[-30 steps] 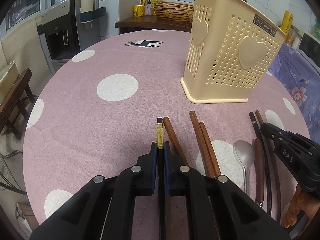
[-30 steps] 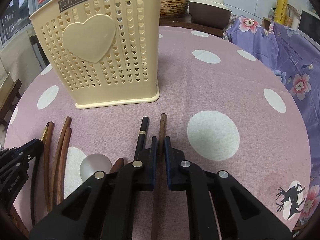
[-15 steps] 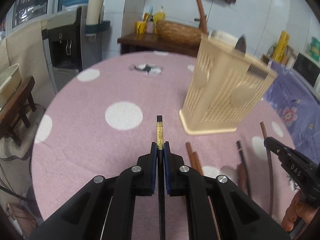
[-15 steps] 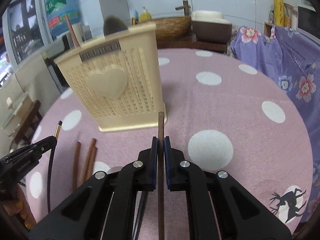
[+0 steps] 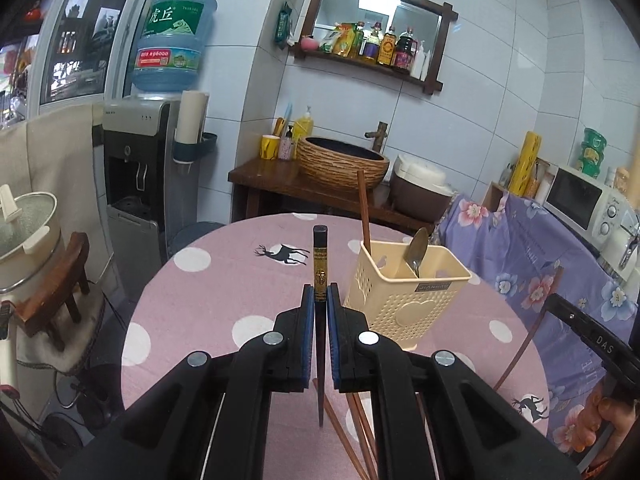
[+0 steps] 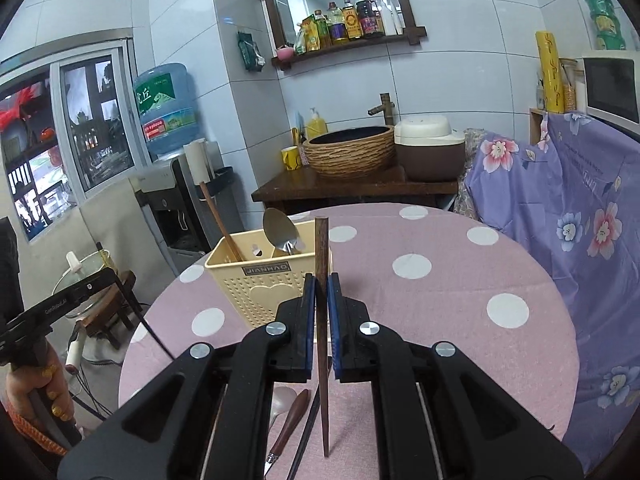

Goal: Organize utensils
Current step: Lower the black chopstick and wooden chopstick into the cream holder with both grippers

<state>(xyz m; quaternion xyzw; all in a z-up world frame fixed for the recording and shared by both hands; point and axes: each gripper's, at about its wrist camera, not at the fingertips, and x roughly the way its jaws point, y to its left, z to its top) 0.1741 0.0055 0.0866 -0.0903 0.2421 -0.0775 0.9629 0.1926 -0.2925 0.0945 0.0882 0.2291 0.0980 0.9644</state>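
My left gripper is shut on a black chopstick with gold print, held up in the air above the pink dotted table. My right gripper is shut on a brown wooden chopstick, also lifted. The cream holder stands ahead and to the right in the left wrist view, with a wooden stick and a spoon inside. In the right wrist view the holder sits left of my jaws. Brown chopsticks lie on the table below; a spoon and a dark-handled utensil lie under the right gripper.
A purple floral cover drapes furniture on the right. A wooden counter with a woven basin stands behind the table. A water dispenser and a stool with a pot stand on the left.
Both grippers rose from the table, each carrying its chopstick, and tipped up toward level. The holder now appears lower and farther away, with its open top showing.
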